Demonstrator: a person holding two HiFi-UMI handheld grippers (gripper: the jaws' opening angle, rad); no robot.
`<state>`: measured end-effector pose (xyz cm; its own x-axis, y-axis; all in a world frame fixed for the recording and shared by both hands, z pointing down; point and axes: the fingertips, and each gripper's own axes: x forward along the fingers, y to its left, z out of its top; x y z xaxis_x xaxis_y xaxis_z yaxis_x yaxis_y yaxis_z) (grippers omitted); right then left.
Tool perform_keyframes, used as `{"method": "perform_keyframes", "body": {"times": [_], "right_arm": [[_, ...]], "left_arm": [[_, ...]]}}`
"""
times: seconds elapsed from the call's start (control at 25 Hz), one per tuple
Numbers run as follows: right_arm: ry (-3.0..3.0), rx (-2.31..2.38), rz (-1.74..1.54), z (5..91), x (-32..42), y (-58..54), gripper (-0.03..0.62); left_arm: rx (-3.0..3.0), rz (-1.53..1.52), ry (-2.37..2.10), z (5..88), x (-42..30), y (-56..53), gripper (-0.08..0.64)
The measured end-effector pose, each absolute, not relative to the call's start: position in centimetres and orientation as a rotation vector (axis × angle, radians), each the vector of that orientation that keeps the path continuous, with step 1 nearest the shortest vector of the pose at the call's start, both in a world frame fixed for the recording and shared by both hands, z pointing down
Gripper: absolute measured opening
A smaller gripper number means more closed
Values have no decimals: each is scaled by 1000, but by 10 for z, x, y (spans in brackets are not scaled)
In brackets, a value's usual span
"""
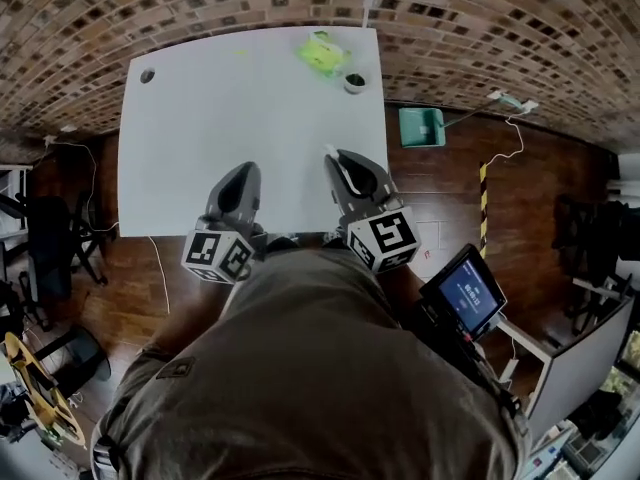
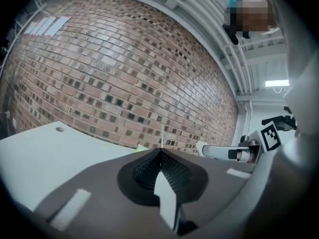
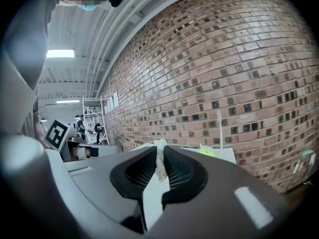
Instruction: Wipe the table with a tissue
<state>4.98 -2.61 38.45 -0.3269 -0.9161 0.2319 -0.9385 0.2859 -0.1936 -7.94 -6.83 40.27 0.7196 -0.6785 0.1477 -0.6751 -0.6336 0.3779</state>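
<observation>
The white table [image 1: 200, 118] lies below me, seen also in the left gripper view [image 2: 40, 153]. My right gripper [image 1: 333, 158] hovers over its near edge, shut on a white tissue [image 1: 341, 171]. In the right gripper view the crumpled tissue [image 3: 159, 158] is pinched between the closed jaws [image 3: 160, 151]. My left gripper [image 1: 243, 175] is beside it over the near edge, its jaws [image 2: 159, 153] shut with nothing between them. A green tissue pack [image 1: 322, 52] lies at the table's far right, small in the right gripper view [image 3: 208, 152].
A small tape roll [image 1: 354, 83] sits next to the green pack. A brick wall [image 1: 500, 18] runs behind the table. On the wooden floor to the right lie a green dustpan [image 1: 422, 126] and a cable. A lit screen [image 1: 465, 293] is at my right side.
</observation>
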Motion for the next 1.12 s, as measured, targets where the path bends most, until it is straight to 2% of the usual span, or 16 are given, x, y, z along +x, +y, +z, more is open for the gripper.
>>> {"method": "perform_keyframes", "body": {"times": [1.12], "right_arm": [[-2488,1776,453,377,47,-17,49]], "left_arm": [[2550,-16,-1029,399,-76,-59,2]]}}
